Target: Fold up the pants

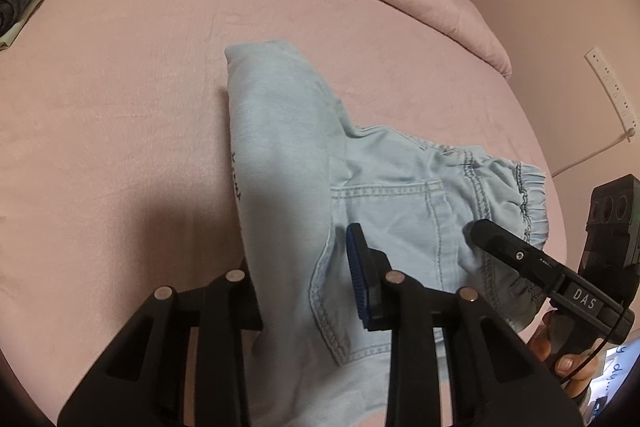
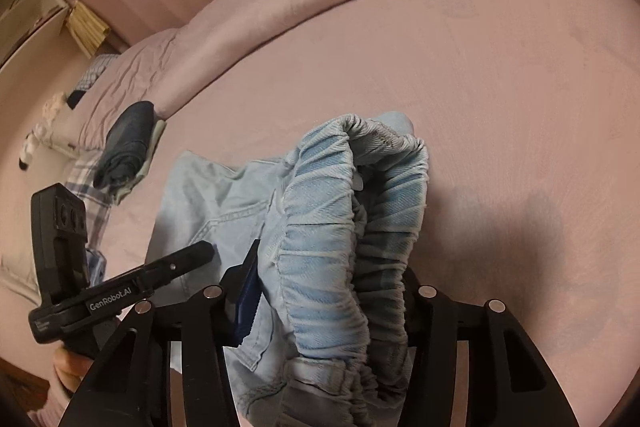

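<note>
1. The left gripper (image 1: 304, 267) is narrow, with a fold of the pants (image 1: 280, 131) between its jaws. One finger is buried under cloth, so I cannot tell whether it pinches. A shallow bite could slip out when lifted.
2. The pants lie half folded on the pink bed (image 1: 120, 107), with the leg towards 12 o'clock and the waistband (image 1: 532, 199) at 3 o'clock.
3. The right gripper (image 2: 324, 283) stands about half wide around the bunched waistband. Whether it is squeezing I cannot tell. The thick elastic could pop free, or only one layer could be caught, skewing the fold.
4. Only the left view shows the leg and back pocket (image 1: 384, 211). Only the right view shows the waistband arched up close to the camera. It also shows the dark folded clothes (image 2: 128, 143) at 9 o'clock more fully.
</note>
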### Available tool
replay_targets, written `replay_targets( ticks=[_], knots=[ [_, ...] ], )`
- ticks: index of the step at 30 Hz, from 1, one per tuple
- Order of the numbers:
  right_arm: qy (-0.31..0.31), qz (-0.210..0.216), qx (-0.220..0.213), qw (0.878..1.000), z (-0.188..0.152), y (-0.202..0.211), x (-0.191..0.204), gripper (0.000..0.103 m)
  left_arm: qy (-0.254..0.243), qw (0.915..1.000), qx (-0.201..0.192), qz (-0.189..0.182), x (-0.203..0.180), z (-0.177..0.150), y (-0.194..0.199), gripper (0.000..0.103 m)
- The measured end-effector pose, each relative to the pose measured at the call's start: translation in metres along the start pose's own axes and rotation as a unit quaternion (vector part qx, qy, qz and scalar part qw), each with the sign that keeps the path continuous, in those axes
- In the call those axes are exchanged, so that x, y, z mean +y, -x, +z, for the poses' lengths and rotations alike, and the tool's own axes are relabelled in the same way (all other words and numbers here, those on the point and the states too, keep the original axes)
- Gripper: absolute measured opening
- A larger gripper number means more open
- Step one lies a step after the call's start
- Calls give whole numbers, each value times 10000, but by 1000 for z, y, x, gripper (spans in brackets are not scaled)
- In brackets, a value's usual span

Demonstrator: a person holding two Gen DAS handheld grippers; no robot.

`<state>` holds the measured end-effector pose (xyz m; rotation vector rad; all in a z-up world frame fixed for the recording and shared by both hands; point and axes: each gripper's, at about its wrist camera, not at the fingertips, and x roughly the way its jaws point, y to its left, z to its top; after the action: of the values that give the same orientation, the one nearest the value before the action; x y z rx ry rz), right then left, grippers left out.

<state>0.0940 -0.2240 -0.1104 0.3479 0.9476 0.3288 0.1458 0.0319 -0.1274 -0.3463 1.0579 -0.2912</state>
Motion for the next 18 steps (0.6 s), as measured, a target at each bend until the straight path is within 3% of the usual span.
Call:
replay_targets(
  ticks=[18],
  knots=[
    [685, 78, -303, 9972, 5, 13, 59, 52, -69, 9989, -415, -199, 10, -4, 41, 28]
  ],
)
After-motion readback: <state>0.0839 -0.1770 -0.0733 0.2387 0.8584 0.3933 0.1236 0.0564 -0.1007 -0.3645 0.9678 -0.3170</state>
